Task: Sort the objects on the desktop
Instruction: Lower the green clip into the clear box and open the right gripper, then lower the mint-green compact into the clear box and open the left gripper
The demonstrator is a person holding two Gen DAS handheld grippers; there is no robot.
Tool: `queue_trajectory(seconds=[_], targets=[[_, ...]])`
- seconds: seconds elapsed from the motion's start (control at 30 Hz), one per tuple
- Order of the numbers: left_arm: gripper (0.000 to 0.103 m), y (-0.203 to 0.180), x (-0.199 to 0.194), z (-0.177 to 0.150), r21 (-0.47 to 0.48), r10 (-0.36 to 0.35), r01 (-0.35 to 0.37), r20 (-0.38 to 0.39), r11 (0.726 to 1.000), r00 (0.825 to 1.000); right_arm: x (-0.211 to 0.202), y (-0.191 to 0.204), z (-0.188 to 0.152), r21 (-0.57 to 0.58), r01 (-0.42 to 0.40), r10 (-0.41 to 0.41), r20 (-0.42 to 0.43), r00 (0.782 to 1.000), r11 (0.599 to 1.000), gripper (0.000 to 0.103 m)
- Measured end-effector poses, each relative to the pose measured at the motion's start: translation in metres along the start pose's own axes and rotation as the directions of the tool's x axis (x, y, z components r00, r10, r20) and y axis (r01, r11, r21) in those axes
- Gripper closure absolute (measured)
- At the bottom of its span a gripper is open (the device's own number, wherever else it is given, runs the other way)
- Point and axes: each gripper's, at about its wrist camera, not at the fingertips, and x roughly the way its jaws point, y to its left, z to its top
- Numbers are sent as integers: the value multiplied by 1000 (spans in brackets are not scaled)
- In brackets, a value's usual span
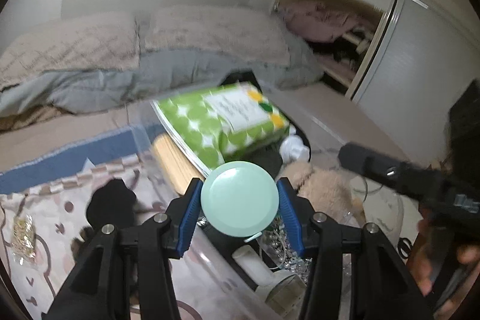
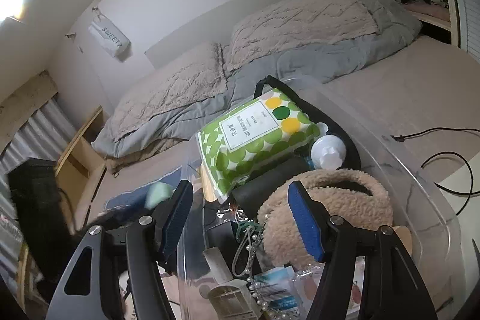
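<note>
- Left gripper (image 1: pixel 239 201): blue pads clamped on a round mint-green plastic lid/disc (image 1: pixel 239 198), one pad each side; held up in the air above the clutter.
- Right gripper (image 2: pixel 241 218): jaws apart, nothing btwn the pads; it hangs over a clear plastic storage bin (image 2: pixel 399 146).
- In the bin: green-dotted soft tissue pack w/ white label (image 2: pixel 255 137) lying tilted on top, white plastic bottle (image 2: pixel 328 152) just beside it, beige fluffy handbag (image 2: pixel 345 200) near the right pad, pearl bead string (image 2: pixel 255 272) lower down.
- Left view: same tissue pack (image 1: pixel 228 122) sits behind the disc; person's hand (image 1: pixel 435 269) on the other tool at right edge.
- Bin sits on a bed w/ grey quilt (image 2: pixel 300 65); frames blurred at the edges.
</note>
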Motion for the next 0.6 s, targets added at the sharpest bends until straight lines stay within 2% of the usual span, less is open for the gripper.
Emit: queue_trajectory(seconds=[0.1, 0.23, 0.3, 0.33, 0.4, 0.6], targets=[[53, -8, 18, -3, 11, 12, -12, -31, 1000, 999, 3, -2, 1, 7, -4, 4, -2, 1000, 1000, 37], [53, -8, 28, -2, 12, 45, -45, -28, 999, 999, 3, -4, 1, 6, 0, 0, -4, 1000, 1000, 37], [29, -5, 28, -3, 21, 77, -76, -23, 997, 997, 2, -6, 1, 7, 1, -1, -4, 1000, 1000, 37], [10, -3, 28, -3, 19, 97, -96, -15, 995, 995, 3, -7, 1, 9, 0, 0, -5, 1000, 1000, 37], [8, 0, 23, -2, 15, 109, -109, 25, 994, 994, 3, -8, 2, 13, 1, 0, -4, 1000, 1000, 37], [8, 16, 14, 1, -26, 108, -107, 29, 994, 994, 4, -7, 2, 19, -10, 10, -5, 1000, 1000, 37]])
